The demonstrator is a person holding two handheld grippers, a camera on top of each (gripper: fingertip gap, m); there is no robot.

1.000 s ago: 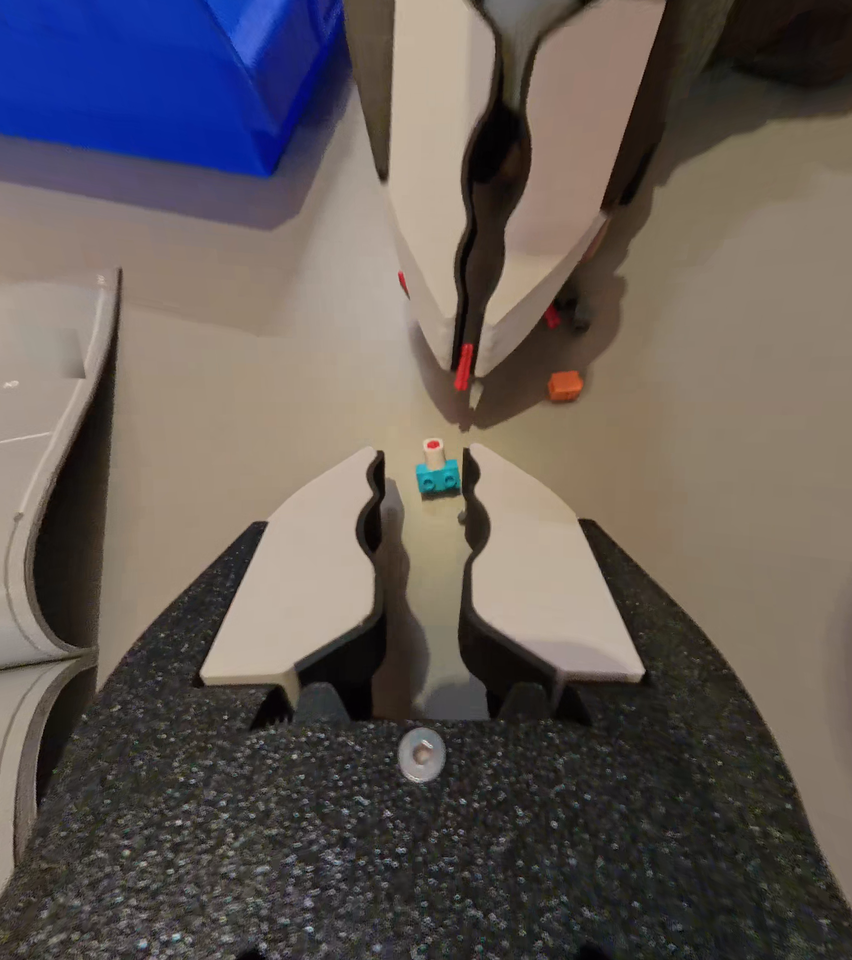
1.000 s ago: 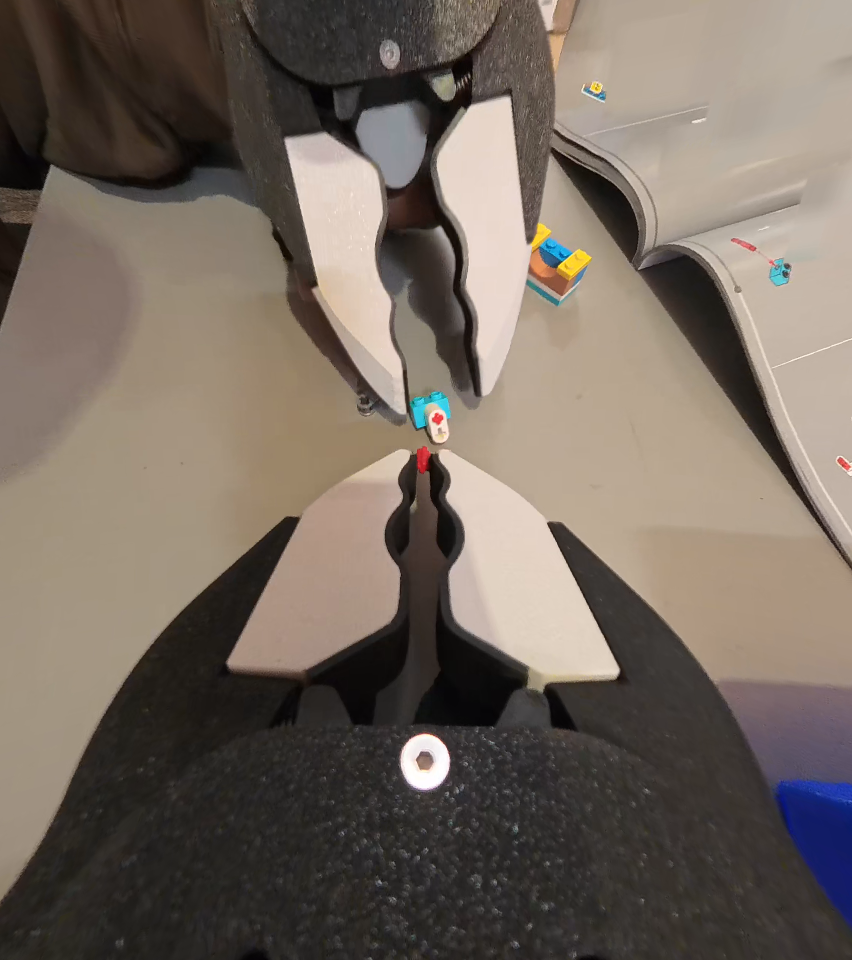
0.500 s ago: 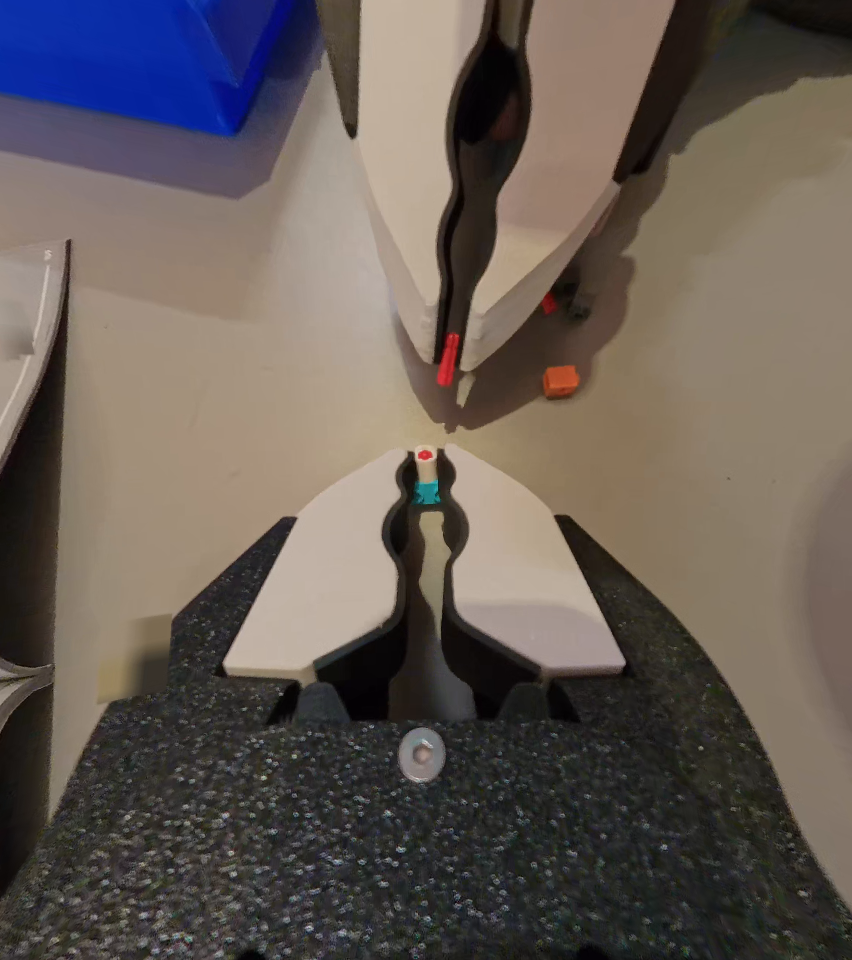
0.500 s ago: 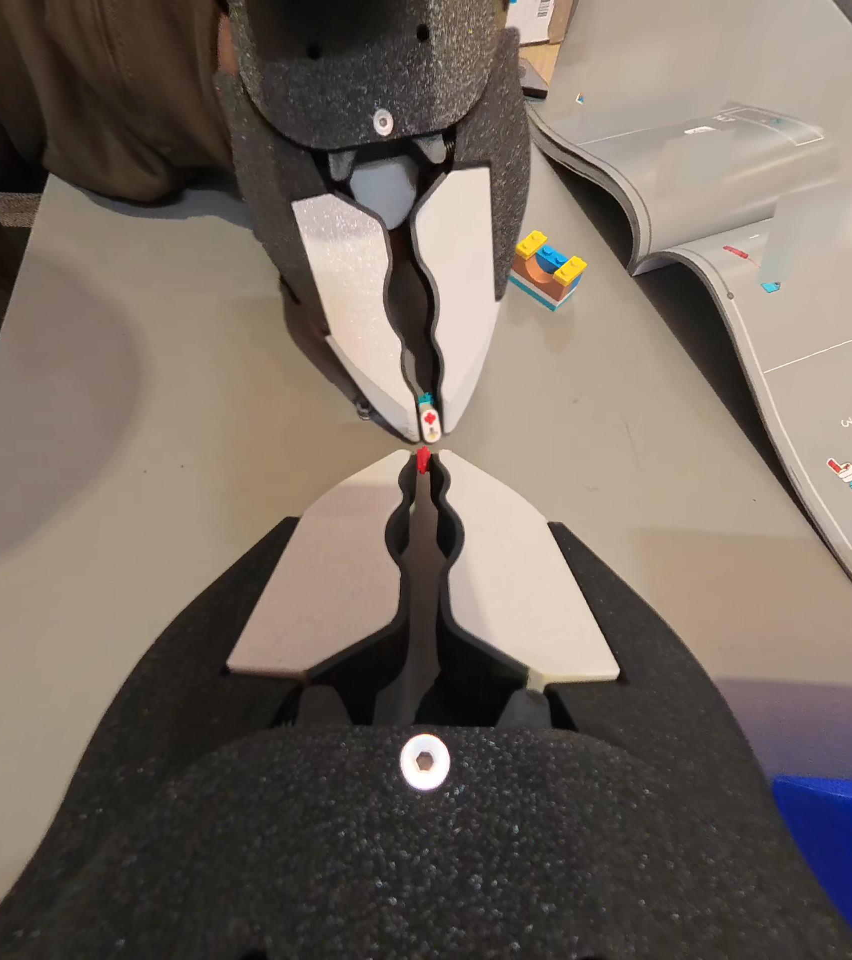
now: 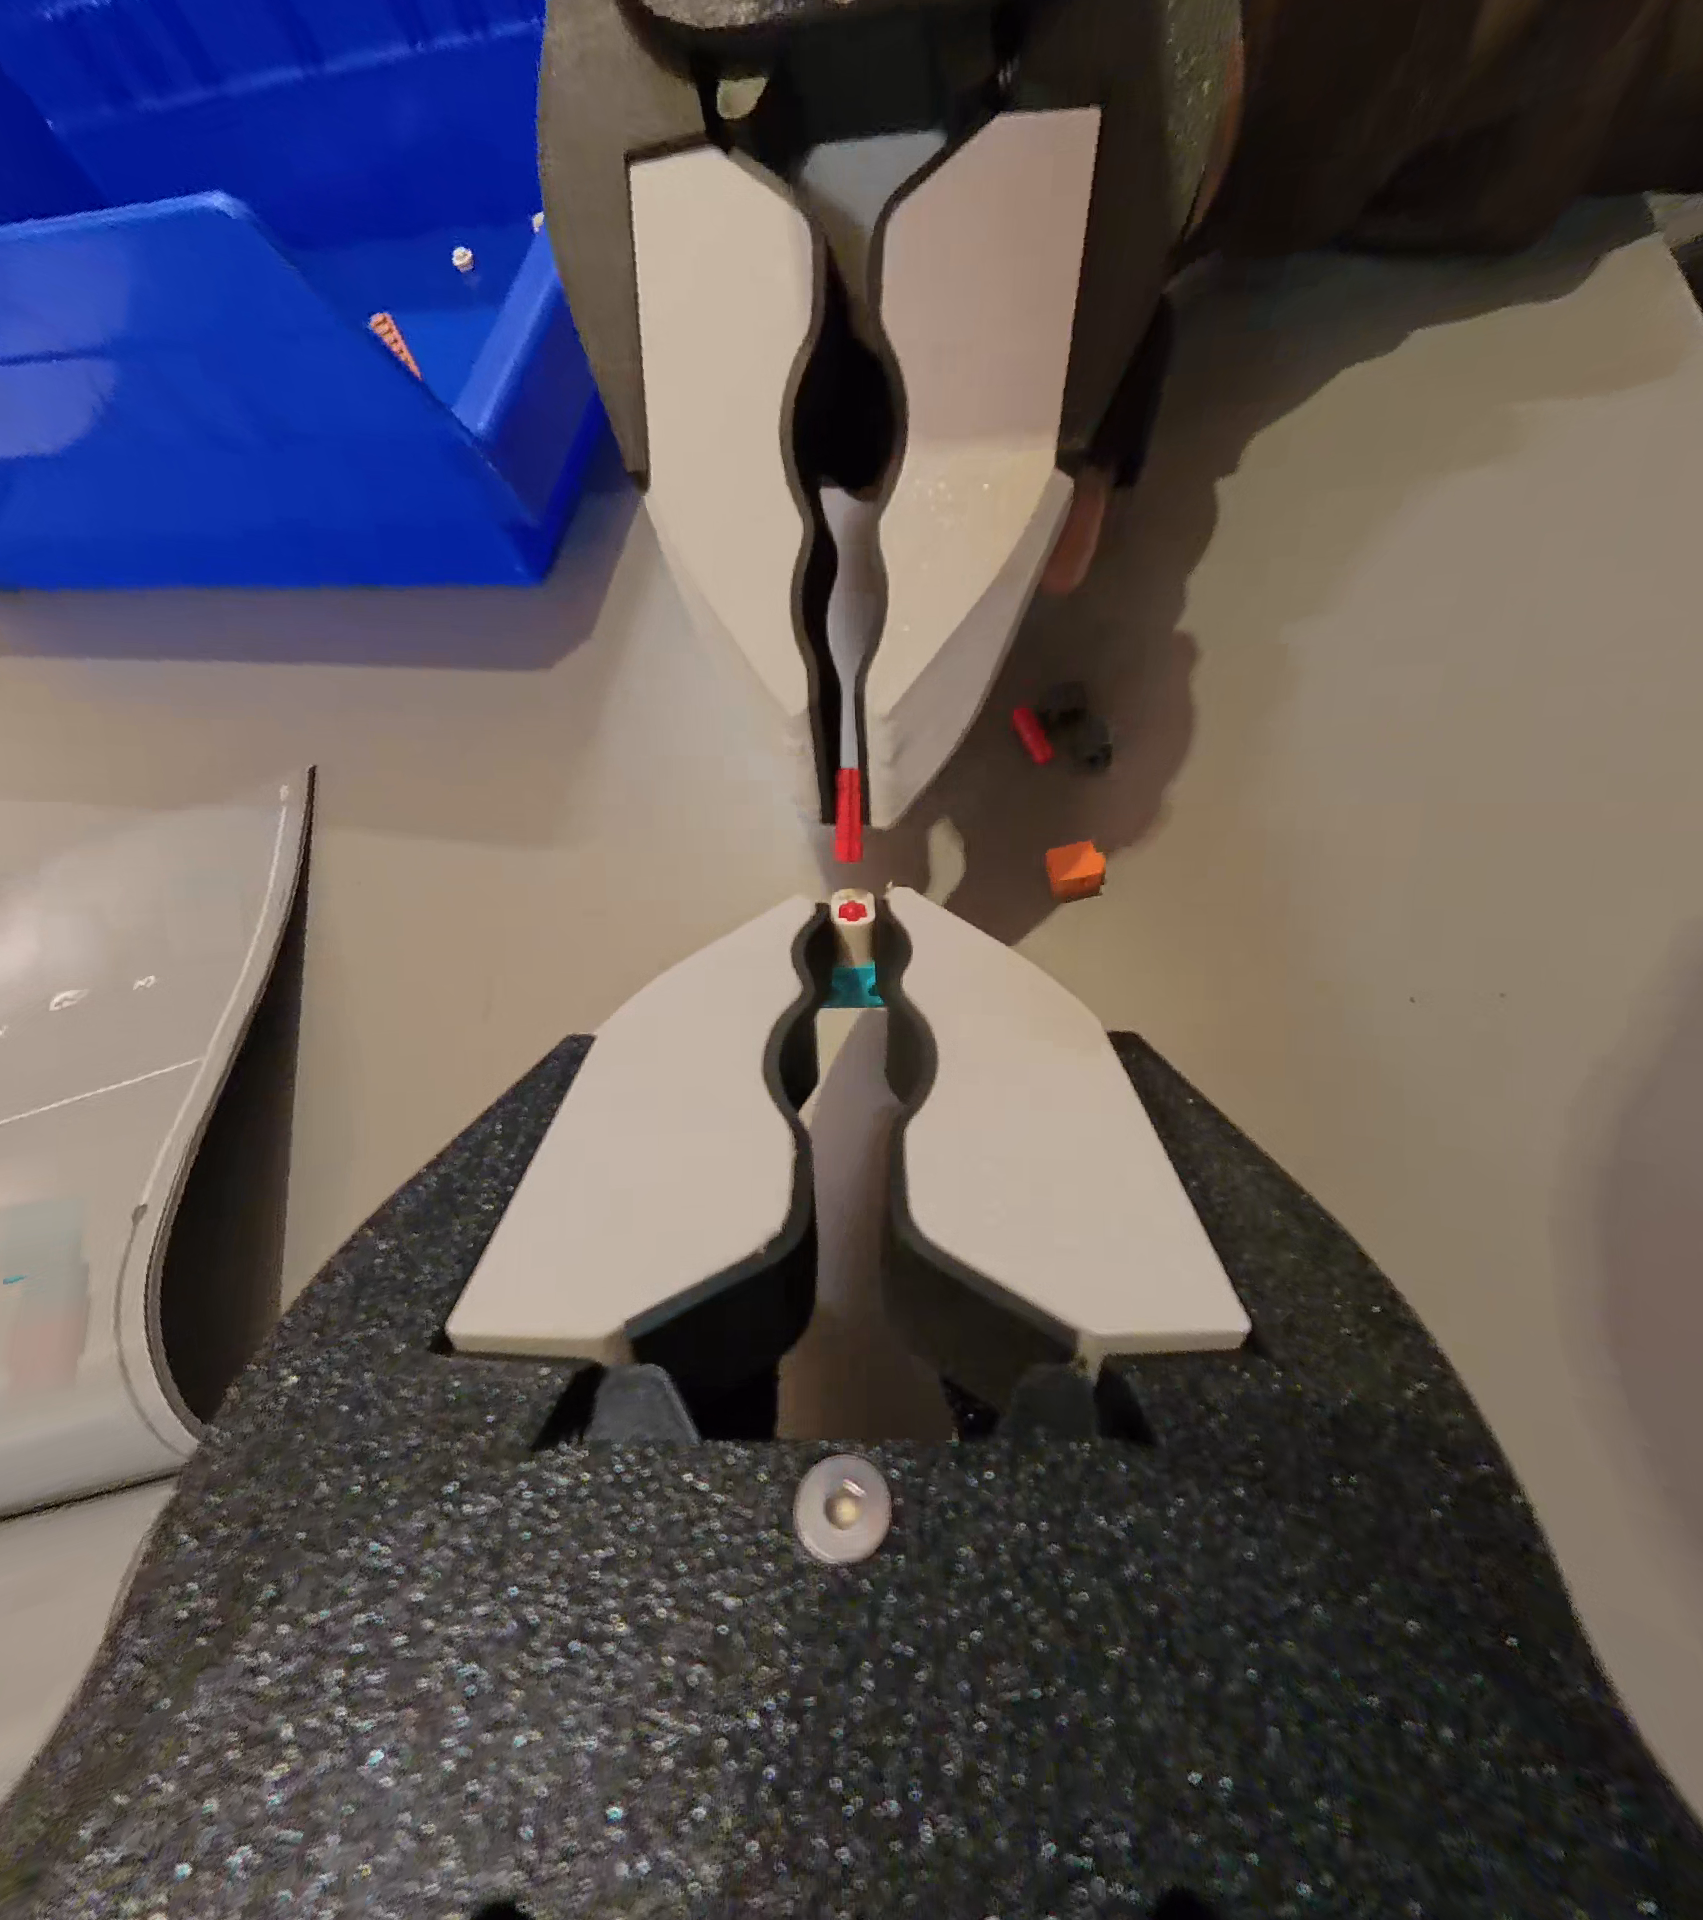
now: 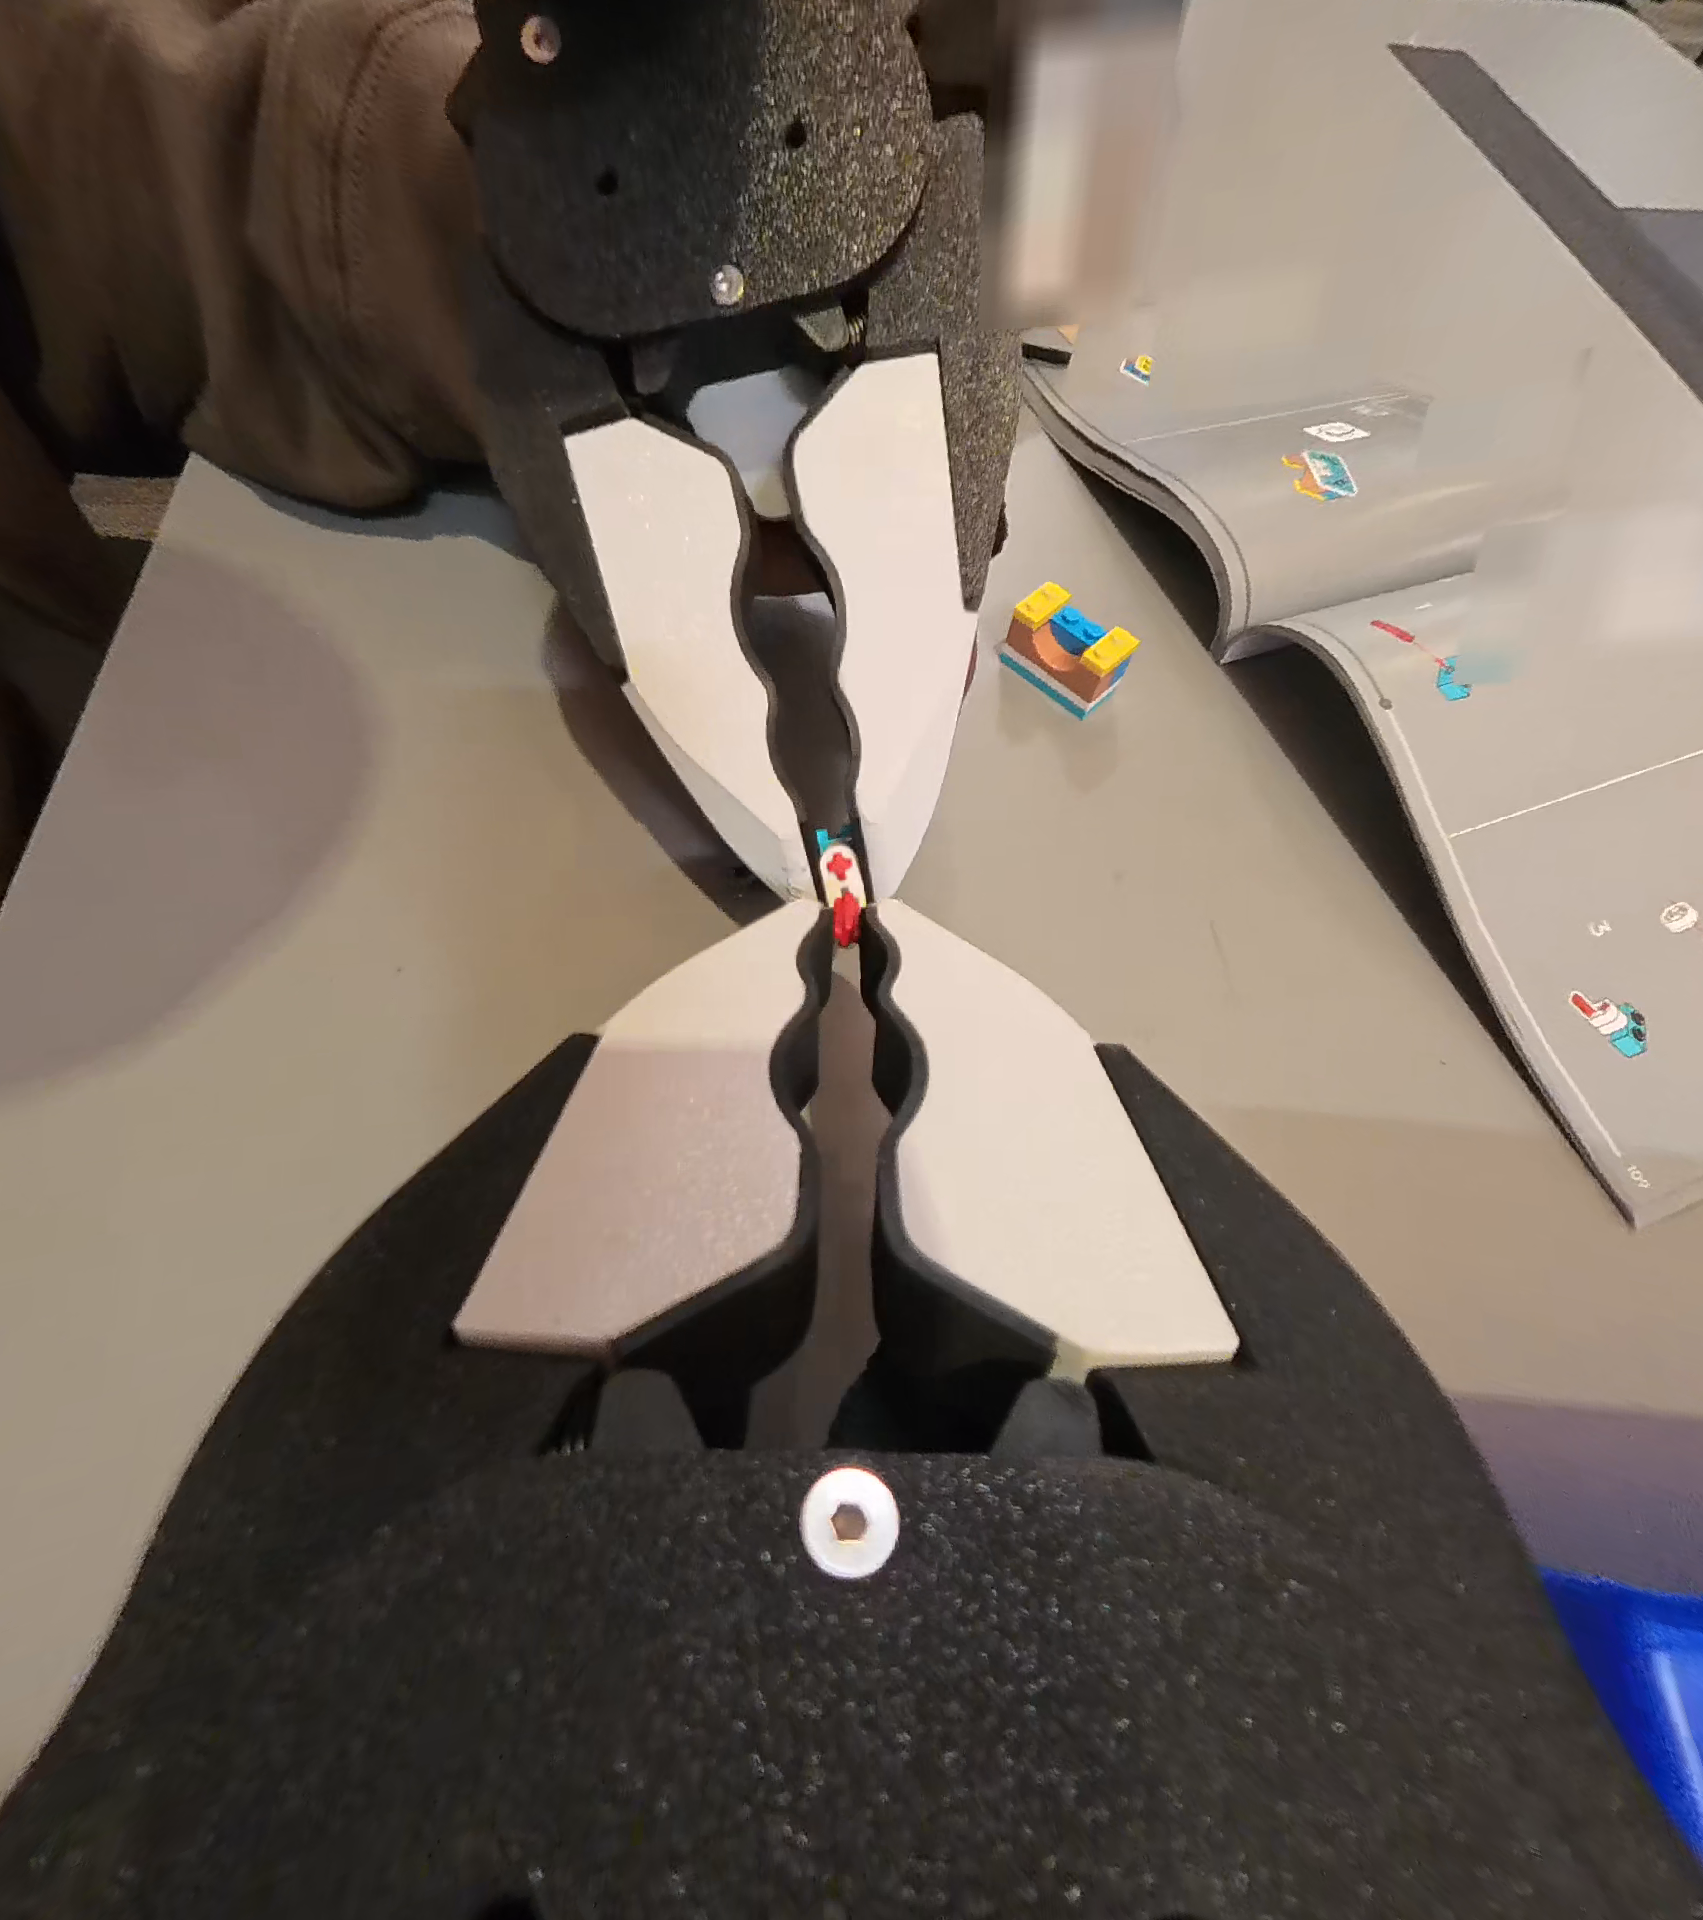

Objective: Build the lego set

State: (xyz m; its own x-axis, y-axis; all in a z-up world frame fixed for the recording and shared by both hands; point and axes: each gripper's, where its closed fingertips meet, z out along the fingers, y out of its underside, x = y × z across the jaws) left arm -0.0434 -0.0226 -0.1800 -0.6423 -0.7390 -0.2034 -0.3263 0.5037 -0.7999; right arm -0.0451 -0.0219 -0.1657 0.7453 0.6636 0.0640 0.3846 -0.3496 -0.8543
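Observation:
My left gripper (image 5: 852, 914) is shut on a small assembly: a teal brick (image 5: 849, 985) with a white round piece (image 5: 852, 912) whose end shows a red cross hole. It is held above the table. My right gripper (image 6: 845, 925) is shut on a thin red pin (image 6: 845, 923). In the left wrist view the right gripper (image 5: 852, 821) faces mine, and its red pin (image 5: 848, 828) points at the white piece, a small gap apart. In the right wrist view the white piece (image 6: 840, 871) sits right at the pin's tip.
A blue bin (image 5: 203, 343) stands at the back left. An open instruction booklet (image 6: 1512, 727) lies to one side. A small built block of yellow, blue and brown bricks (image 6: 1070, 649) stands on the table (image 6: 307, 987). An orange brick (image 5: 1075, 870), a red piece (image 5: 1031, 735) and dark pieces (image 5: 1075, 717) lie loose. The grippers are tip to tip, or close to it.
My left gripper closed on the teal and white assembly and lifted it off the table. Both grippers came together, so the red pin now lines up with the white piece's hole.

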